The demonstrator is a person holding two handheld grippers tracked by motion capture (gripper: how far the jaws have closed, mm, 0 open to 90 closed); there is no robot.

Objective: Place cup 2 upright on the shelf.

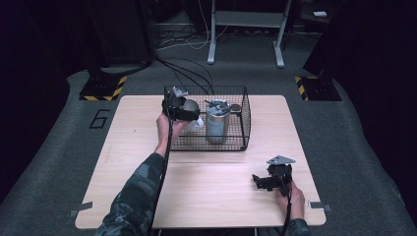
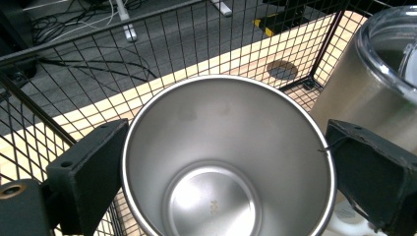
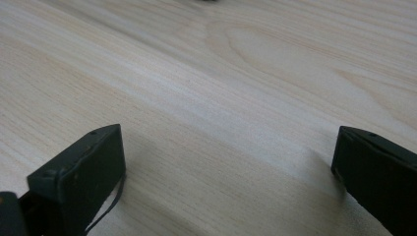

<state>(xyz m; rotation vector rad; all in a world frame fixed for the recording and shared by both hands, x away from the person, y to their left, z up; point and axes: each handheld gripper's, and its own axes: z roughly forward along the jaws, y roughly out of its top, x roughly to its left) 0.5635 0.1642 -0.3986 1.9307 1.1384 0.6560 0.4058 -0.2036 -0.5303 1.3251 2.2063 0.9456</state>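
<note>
A black wire basket [image 1: 244, 120] stands on the far middle of the wooden table [image 1: 147, 162]. Inside its left half my left gripper [image 1: 191, 116] is shut on an empty steel cup [image 1: 193, 109], one jaw on each side of the rim. In the left gripper view the cup [image 2: 226, 162] opens toward the camera, between the black fingers [image 2: 93, 162]. Just right of it stands a taller steel tumbler [image 1: 216, 122] with a clear lid [image 2: 388, 49]. My right gripper [image 1: 256, 181] rests open on the table at the near right, and bare wood lies between its jaws [image 3: 228, 162].
A small dark round disc [image 1: 236, 107] lies in the basket's far right corner. Something white [image 2: 344, 221] sits low beside the cup. Beyond the table are grey carpet, cables [image 1: 187, 69] and a metal stand's legs [image 1: 212, 49].
</note>
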